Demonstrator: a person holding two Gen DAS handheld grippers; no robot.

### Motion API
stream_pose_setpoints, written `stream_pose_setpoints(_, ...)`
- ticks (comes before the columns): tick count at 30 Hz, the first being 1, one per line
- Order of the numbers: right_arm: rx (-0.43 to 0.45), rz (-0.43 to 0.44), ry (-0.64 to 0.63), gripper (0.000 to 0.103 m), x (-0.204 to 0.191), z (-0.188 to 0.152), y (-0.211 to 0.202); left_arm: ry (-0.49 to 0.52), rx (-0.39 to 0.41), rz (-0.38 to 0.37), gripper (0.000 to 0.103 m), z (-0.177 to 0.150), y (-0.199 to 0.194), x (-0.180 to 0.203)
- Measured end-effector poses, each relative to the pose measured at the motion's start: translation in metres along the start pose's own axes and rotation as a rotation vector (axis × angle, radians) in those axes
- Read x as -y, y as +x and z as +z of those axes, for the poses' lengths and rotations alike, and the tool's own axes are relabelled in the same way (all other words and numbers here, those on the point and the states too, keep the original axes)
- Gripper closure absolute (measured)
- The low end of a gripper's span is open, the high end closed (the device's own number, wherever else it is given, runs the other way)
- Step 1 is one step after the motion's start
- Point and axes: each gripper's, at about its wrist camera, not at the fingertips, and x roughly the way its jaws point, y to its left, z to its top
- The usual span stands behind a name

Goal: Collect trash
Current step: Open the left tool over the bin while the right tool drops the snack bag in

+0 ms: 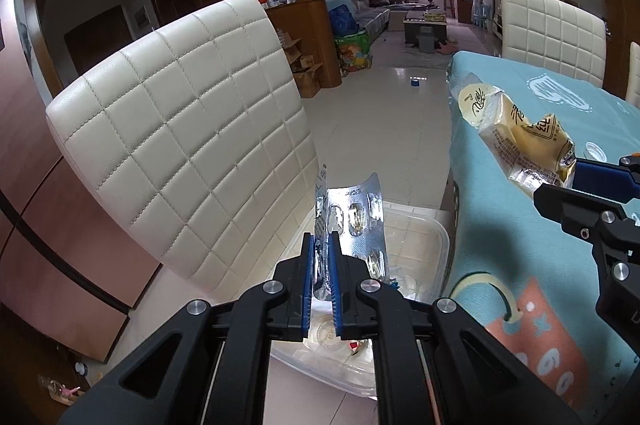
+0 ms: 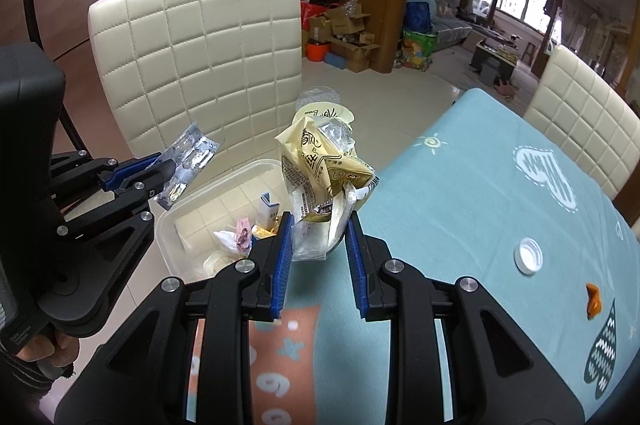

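Blister pack [image 1: 352, 221] pinched in left claw [image 1: 322, 253], yellow wrapper [image 2: 320, 169] in right claw [image 2: 320, 245].

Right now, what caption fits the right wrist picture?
Right claw holds a crumpled yellow wrapper near the clear bin.

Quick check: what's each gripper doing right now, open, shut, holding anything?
Left gripper: shut on the blister pack, above the clear plastic bin.
Right gripper: shut on the crumpled yellow wrapper, at the table edge.
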Motion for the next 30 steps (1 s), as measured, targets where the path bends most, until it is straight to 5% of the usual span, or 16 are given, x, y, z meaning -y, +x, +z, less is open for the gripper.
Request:
stream_pose_setpoints(3, -0.009, 0.002, 0.005, 0.075, 0.001, 0.002, 0.010, 0.007, -0.019, 0.000, 0.093, 0.000, 0.010, 0.001)
stream_pose_setpoints(4, -0.015, 0.004, 0.008, 0.075, 0.002, 0.003, 0.014, 0.004, -0.026, -0.006, 0.083, 0.000, 0.012, 0.002)
stream_pose_setpoints(5, -0.020, 0.005, 0.009, 0.075, 0.002, 0.003, 0.017, -0.005, -0.036, -0.030, 0.056, 0.000, 0.016, 0.000)
stream_pose_setpoints(7, -0.026, 0.004, 0.008, 0.075, 0.002, 0.002, 0.022, -0.026, -0.015, -0.049, 0.025, -0.002, 0.016, -0.004)
stream_pose_setpoints(28, -0.041, 0.033, -0.037, 0.070, -0.012, 0.002, 0.035, -0.094, -0.045, 0.016, 0.025, -0.014, 0.024, -0.036)
stream_pose_setpoints(29, -0.040, 0.026, -0.041, 0.057, -0.012, 0.002, 0.034, -0.098, -0.046, 0.015, 0.025, -0.013, 0.024, -0.037)
stream_pose_setpoints(30, -0.035, 0.014, -0.038, 0.032, -0.012, 0.001, 0.032, -0.104, -0.046, 0.011, 0.025, -0.013, 0.024, -0.038)
